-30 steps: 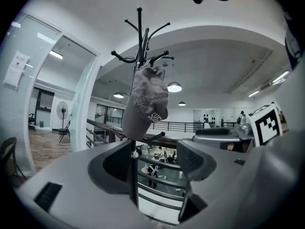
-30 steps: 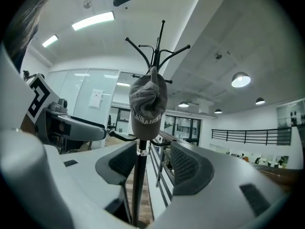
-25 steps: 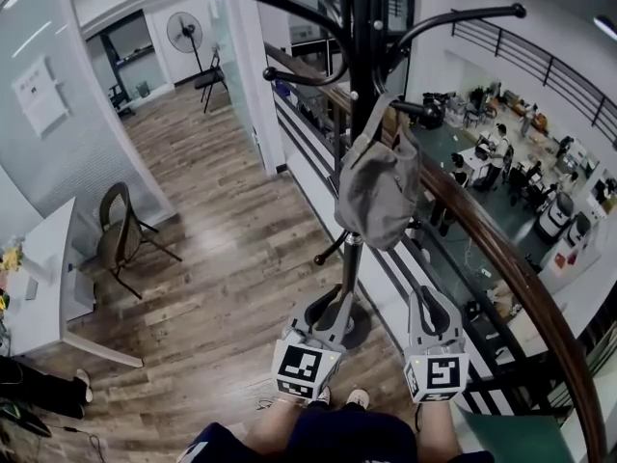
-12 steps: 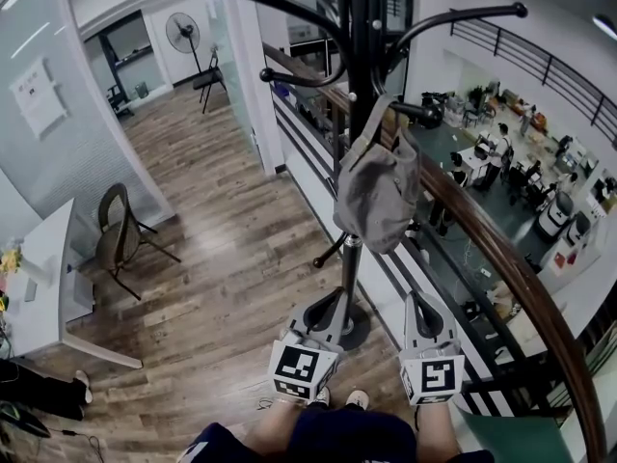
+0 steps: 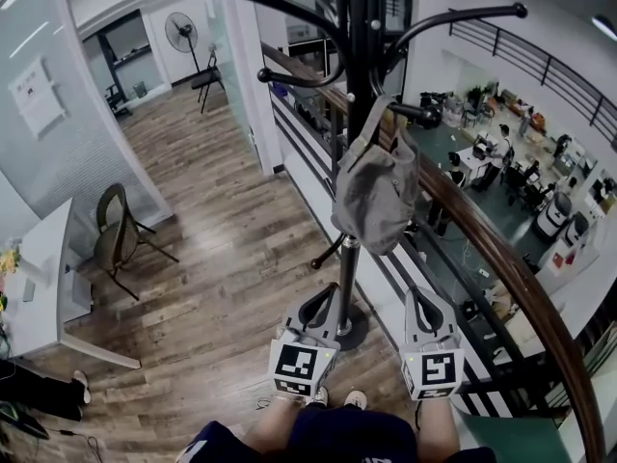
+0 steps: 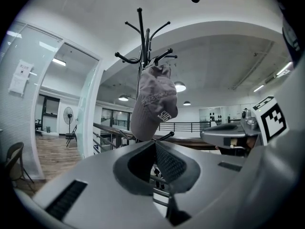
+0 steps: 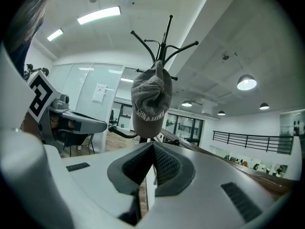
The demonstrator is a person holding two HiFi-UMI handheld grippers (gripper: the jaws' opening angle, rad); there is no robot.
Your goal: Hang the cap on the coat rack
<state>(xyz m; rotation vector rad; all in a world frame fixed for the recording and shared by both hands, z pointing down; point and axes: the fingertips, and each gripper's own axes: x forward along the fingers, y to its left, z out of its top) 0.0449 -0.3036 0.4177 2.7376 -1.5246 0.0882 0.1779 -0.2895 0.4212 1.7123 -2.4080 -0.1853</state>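
Cap (image 5: 376, 196) hangs on the coat rack (image 5: 359, 27) at upper centre, so we judge the task done, left gripper (image 5: 326, 297) and right gripper (image 5: 424, 295) low, fingers (image 6: 167, 163) pressed together, empty.

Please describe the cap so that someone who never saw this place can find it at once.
Find the tall black coat rack beside the brown handrail. The cap hangs from one of its lower hooks, against the pole. It is the only grey cloth thing there; the other visible hooks are bare.
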